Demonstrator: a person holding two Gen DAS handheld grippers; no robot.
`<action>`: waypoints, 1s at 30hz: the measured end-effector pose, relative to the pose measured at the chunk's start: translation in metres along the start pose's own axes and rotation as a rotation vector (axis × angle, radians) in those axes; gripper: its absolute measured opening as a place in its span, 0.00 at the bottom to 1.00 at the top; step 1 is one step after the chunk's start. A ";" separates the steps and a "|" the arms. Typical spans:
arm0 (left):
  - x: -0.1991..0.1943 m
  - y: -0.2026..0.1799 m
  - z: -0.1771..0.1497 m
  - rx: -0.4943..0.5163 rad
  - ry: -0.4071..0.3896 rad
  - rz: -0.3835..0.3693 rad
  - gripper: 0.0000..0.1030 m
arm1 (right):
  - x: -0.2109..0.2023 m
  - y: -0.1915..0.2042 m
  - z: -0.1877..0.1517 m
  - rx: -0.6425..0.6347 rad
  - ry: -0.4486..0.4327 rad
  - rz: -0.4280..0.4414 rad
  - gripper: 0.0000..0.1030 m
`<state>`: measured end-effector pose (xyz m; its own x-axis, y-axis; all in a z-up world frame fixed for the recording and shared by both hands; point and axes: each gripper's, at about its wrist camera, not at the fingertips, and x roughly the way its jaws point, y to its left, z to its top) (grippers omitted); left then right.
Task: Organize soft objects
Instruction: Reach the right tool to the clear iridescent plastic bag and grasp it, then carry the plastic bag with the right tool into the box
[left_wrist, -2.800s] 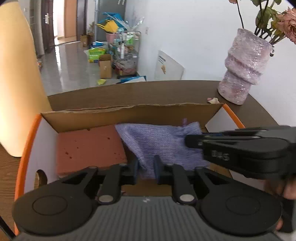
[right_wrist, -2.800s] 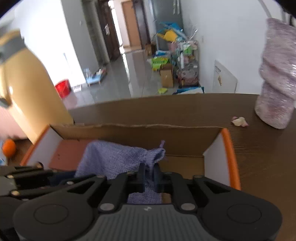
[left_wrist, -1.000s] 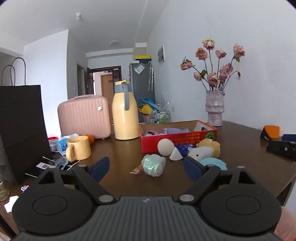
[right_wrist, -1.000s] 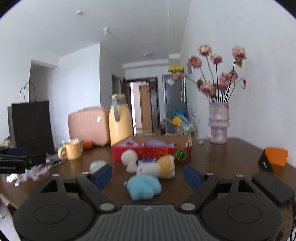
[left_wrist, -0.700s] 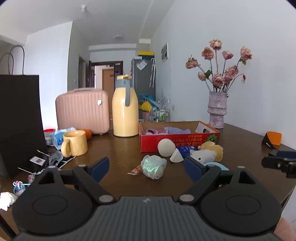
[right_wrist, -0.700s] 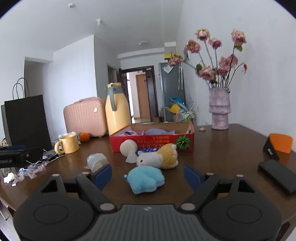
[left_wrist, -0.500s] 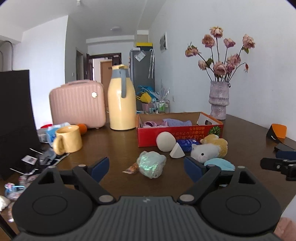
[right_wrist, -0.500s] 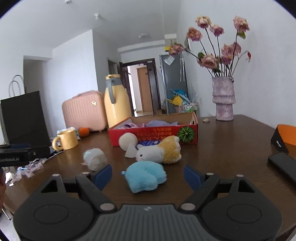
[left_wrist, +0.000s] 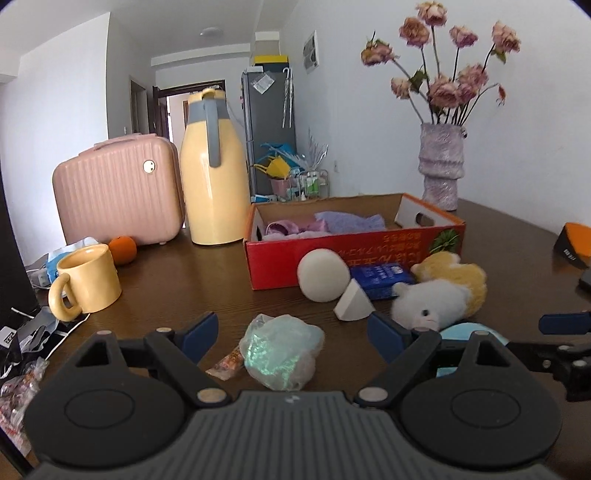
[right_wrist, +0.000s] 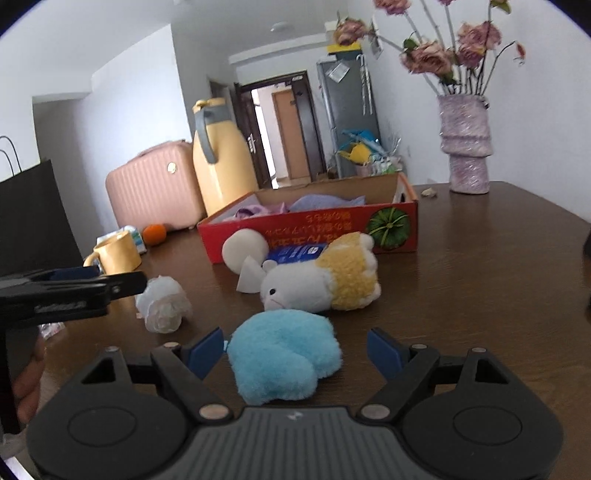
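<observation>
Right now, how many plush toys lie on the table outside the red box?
2: the blue plush between the right gripper's open jaws, and the white-and-yellow plush behind it, before the red box. None seems hidden.

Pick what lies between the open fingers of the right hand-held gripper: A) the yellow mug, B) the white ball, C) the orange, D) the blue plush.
D: the blue plush sits on the table between the right hand-held gripper fingers, which stand apart from it.

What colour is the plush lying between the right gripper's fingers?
Light blue; the plush shows best in the right wrist view.
</observation>
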<state>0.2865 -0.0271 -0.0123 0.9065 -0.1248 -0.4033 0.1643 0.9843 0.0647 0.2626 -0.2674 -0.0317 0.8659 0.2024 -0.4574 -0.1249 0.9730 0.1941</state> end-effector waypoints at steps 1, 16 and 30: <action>0.006 0.001 0.000 0.004 0.004 0.004 0.87 | 0.005 0.002 0.001 -0.010 0.005 0.011 0.82; 0.071 0.015 -0.012 -0.046 0.138 -0.029 0.34 | 0.088 0.045 0.070 -0.248 -0.032 0.085 0.67; 0.031 0.056 -0.004 -0.196 0.049 -0.021 0.33 | 0.164 0.075 0.080 -0.291 0.139 0.021 0.08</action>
<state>0.3222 0.0250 -0.0242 0.8829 -0.1446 -0.4467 0.1005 0.9876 -0.1210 0.4339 -0.1705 -0.0229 0.7897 0.2164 -0.5740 -0.2923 0.9554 -0.0421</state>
